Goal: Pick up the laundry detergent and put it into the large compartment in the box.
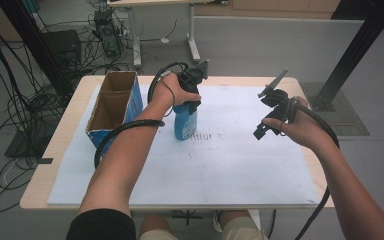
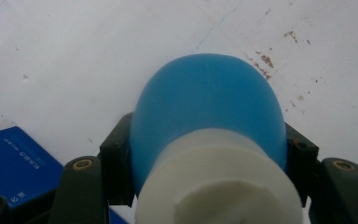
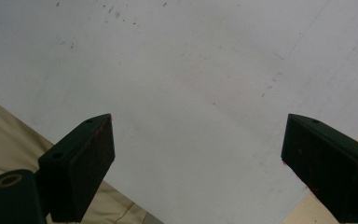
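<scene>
A blue bottle [image 1: 185, 122] with a white cap stands upright on the white mat [image 1: 230, 160], just right of the cardboard box. My left gripper [image 1: 192, 102] comes down from above and is shut on its upper part. In the left gripper view the bottle [image 2: 205, 107] sits between both jaws, with the white cap [image 2: 219, 182] nearest the camera. My right gripper [image 1: 261, 131] hovers over the mat's right half, jaws wide apart. Its two pads [image 3: 91, 158] frame bare mat, with nothing between them.
An open cardboard box [image 1: 114, 102] with blue sides stands at the mat's left; its blue side [image 2: 14, 163] shows beside the bottle. The wooden table edge [image 1: 55, 145] borders the mat. Cables, table legs and a black post sit on the floor beyond.
</scene>
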